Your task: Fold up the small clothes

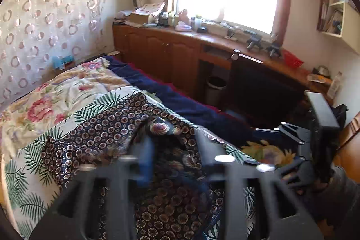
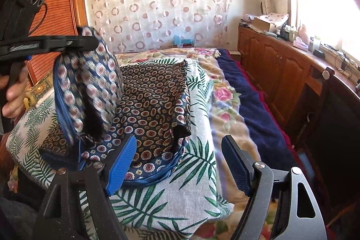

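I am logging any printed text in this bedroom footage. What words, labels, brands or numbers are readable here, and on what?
No text reads clearly in either view.
Books on the wall shelf: spines too small and blurred.
Items on the wooden counter under the window: labels too small.
Blue box by the curtain: no legible print.
Raised marks on the left gripper body: ring shapes, not readable text.
Patterned garment: motifs only.

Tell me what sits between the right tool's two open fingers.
In the right wrist view, the right tool frames only the palm-leaf cloth on the bed. The patterned garment lies by the left finger, its hem under that pad.
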Available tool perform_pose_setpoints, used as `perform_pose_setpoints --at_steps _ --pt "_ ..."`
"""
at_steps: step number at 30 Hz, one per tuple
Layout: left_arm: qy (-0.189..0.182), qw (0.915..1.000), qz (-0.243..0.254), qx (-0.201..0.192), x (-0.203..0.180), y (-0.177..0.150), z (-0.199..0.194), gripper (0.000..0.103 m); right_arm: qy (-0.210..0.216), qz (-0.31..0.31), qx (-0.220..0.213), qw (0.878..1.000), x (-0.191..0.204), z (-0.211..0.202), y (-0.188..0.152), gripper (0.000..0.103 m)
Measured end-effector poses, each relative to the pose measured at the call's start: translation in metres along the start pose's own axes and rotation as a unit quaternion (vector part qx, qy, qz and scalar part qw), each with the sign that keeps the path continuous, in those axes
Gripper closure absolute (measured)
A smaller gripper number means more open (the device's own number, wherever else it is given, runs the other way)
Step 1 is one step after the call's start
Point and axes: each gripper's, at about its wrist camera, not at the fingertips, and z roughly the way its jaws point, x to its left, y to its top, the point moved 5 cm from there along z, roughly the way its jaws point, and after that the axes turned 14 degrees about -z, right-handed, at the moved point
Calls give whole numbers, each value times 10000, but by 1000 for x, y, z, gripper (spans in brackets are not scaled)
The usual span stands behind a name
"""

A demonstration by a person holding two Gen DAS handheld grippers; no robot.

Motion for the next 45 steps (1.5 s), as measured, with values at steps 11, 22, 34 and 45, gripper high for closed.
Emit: perform_pose_setpoints --at_steps 11,22,34,45 --pt "346 9989 -239 -209 61 -15 -19 22 14 -69 137 9999 -1 22 26 24" --pt "845 9941 -673 -53 141 -52 -29 22 490 -776 546 9943 35 88 58 28" --pt "842 9931 -812 -95 184 -58 -28 22 361 -1135 1280 9846 34 138 73 99" --pt "643 9955 -696 -24 201 -63 -12 22 -52 -382 1720 9843 1 106 55 101"
